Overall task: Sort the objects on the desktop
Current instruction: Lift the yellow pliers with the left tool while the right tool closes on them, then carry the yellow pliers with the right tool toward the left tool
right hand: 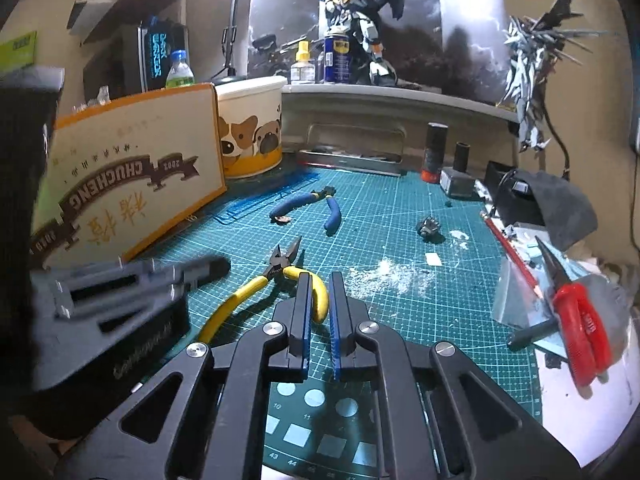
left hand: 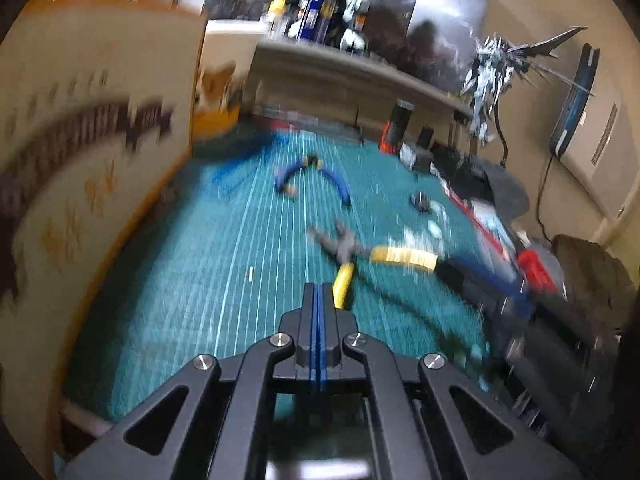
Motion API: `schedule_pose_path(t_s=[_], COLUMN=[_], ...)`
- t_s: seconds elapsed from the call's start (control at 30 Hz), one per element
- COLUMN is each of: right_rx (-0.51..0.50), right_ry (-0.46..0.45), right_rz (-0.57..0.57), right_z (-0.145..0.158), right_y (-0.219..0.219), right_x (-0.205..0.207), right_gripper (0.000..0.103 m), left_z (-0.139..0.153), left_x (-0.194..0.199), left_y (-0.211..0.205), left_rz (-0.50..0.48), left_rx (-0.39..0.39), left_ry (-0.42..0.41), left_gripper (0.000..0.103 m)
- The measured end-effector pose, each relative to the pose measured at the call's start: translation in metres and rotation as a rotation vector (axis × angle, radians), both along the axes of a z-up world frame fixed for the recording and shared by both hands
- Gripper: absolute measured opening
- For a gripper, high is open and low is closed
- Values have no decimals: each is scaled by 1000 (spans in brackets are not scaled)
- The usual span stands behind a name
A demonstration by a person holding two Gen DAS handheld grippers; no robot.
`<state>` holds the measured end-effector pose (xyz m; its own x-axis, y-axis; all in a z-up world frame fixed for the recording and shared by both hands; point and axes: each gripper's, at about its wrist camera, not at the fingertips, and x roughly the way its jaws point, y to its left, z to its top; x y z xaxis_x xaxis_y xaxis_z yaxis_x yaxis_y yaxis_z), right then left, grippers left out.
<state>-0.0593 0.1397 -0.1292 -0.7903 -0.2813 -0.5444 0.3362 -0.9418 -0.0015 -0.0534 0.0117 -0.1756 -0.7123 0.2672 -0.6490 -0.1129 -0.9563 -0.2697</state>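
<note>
Meanwhile left gripper (left hand: 319,294) fingers clenched (empty), right gripper (right hand: 320,284) fingers parted beside yellow pliers (right hand: 256,284)

Black claw (right hand: 320,280), blue pads (right hand: 335,320), silver screws (right hand: 272,329)

1. I read the left wrist view as heavily motion-blurred: the cutting mat (left hand: 240,280) grid smears into streaks, and the yellow-handled pliers (left hand: 360,258) and the orange-edged box (left hand: 80,160) lose their edges. Only the left gripper (left hand: 319,292) stays sharp.
2. Right wrist view is crisp across the mat (right hand: 400,220); only the left gripper (right hand: 208,268), seen at frame left, is smeared.
3. Indoor light is dim and warm in both views. Soft shadows sit under the pliers (right hand: 256,292).
4. Glare washes out the white surface (right hand: 580,420) at lower right.
5. Fisheye bends straight lines near the edges; corners vignette to black.
</note>
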Motion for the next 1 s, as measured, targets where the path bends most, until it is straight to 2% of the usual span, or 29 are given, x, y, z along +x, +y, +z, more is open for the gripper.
schedule_pose_path(t_s=[0.03, 0.1, 0.13, 0.17, 0.2, 0.23, 0.27, 0.33, 0.43, 0.5, 0.53, 0.57, 0.6, 0.67, 0.93, 1.0], right_rx=[-2, -2, -13, -29, -50, -74, -103, -120, -118, -124, -131, -131, -127, -141, -183, -173], right_ry=[0, -1, -3, -7, -12, -21, -32, -38, -44, -58, -67, -73, -75, -82, -99, -97], right_rz=[3, 8, 8, 9, 9, 10, 13, 19, 17, 10, 9, 7, 3, -5, -29, -32], right_z=[1, 2, 3, 4, 5, 7, 10, 15, 17, 15, 14, 12, 10, 8, 9, 9], right_y=[0, 0, 1, 3, 5, 7, 9, 10, 9, 12, 14, 16, 17, 22, 30, 29], right_x=[0, 1, 1, 2, 2, 1, -1, -3, -7, -7, -6, -3, -1, 4, 10, 13], right_gripper=[8, 8, 8, 8, 8, 8, 8, 8, 8, 8, 8, 8, 8, 8, 8, 7], left_z=[-5, -4, -4, -4, -4, -5, -5, -7, -3, -2, -2, -3, -4, -10, -6, -5], left_x=[4, 13, 15, 18, 23, 28, 33, 44, 45, 41, 37, 34, 30, 26, 24, 24], left_y=[-1, 3, 3, 3, 4, 5, 6, 10, 14, 10, 10, 11, 11, 20, 33, 36], left_rz=[-6, -10, -9, -9, -6, -4, -1, 2, 23, 48, 54, 61, 66, 35, 72, 54], left_rx=[3, -20, -9, 1, 19, 36, 54, 69, 57, 100, 93, 87, 79, 39, -9, -6], left_ry=[-14, 22, 30, 38, 63, 88, 113, 160, 190, 193, 188, 183, 178, 187, 236, 236], left_gripper=[6, 13, 21, 41, 57, 84, 95, 97, 97, 96, 84, 49, 35, 29, 29, 16])
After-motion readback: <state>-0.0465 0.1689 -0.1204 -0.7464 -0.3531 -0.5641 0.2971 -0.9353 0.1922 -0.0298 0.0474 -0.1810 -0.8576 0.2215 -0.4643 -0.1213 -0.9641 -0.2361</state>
